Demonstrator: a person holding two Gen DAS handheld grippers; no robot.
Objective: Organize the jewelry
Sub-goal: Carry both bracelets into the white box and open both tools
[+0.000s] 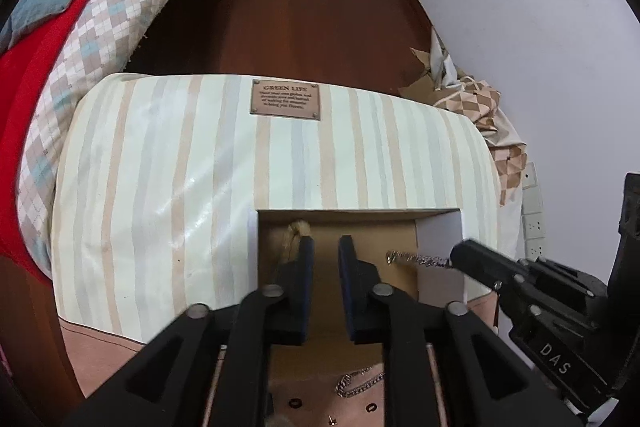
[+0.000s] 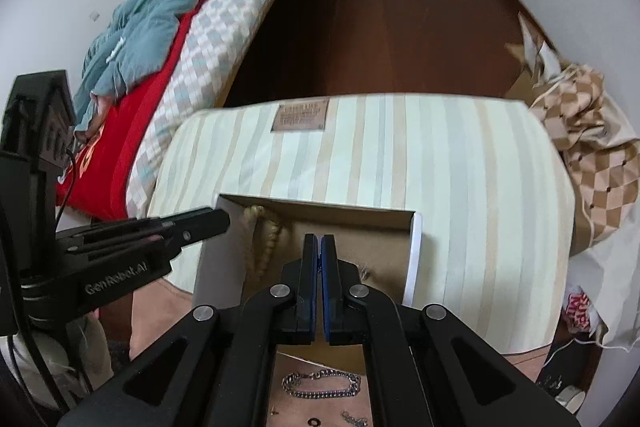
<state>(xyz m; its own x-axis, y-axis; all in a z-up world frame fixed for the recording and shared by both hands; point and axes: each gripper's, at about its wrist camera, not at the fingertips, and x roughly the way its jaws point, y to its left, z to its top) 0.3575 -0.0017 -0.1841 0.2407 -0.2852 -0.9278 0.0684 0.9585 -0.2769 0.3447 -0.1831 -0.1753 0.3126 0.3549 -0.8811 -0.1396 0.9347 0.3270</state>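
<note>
Silver chain (image 1: 356, 385) partly behind tongs

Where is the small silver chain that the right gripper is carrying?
In the left wrist view the small silver chain sticks out from the right gripper, right of the left gripper, over the open cardboard box, opposite the beige braided cord.

Soft even daylight, heavy fisheye warp, perhaps slight blur.

Cream box (image 1: 180, 163) with beige and pale grey stripes, brown plaque (image 1: 285, 101). Silver chain (image 2: 320, 385). Bed quilt (image 1: 100, 39) checked white, tan, pale blue; red blanket (image 2: 120, 131); teal cloth (image 2: 152, 15). Dark brown floor (image 1: 304, 7).
</note>
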